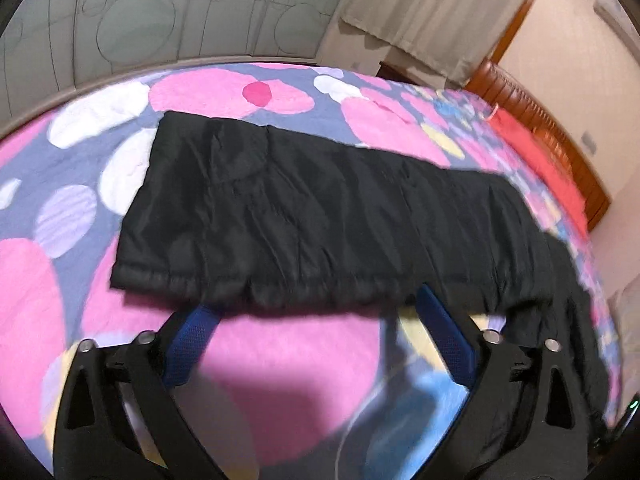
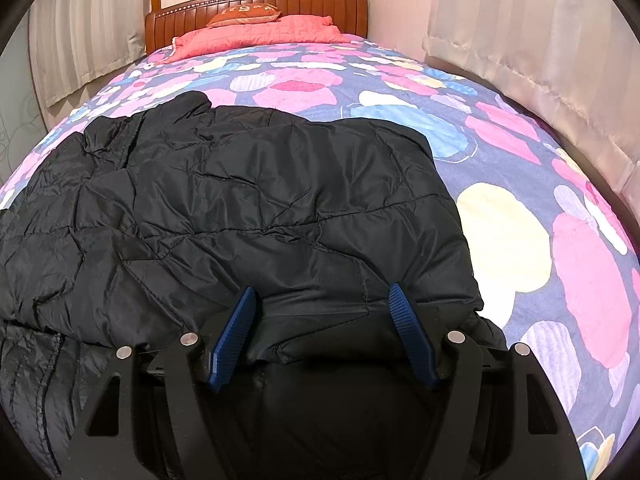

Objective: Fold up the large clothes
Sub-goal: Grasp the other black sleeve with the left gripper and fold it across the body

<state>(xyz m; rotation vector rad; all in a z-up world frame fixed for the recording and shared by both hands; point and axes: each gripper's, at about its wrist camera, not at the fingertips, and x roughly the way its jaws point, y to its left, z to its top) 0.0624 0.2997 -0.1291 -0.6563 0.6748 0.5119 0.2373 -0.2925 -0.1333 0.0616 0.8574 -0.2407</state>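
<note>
While the black quilted jacket (image 2: 248, 208) lies partly folded on the floral bedspread (image 2: 520, 184), the right gripper (image 2: 322, 300) straddles its near edge unclamped; the left gripper (image 1: 316, 308) gapes empty just short of the hem, which it likely must grasp for the next fold.

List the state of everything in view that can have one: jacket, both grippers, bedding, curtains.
Black jacket: lying on the bed, partly folded, wrinkled.
Left gripper: open, fingers at the jacket's near hem.
Right gripper: fingers apart, straddling a bunch of jacket; grip unclear.
Bedspread: spread flat.
Pillow: propped against headboard.
Curtains: drawn.
</note>
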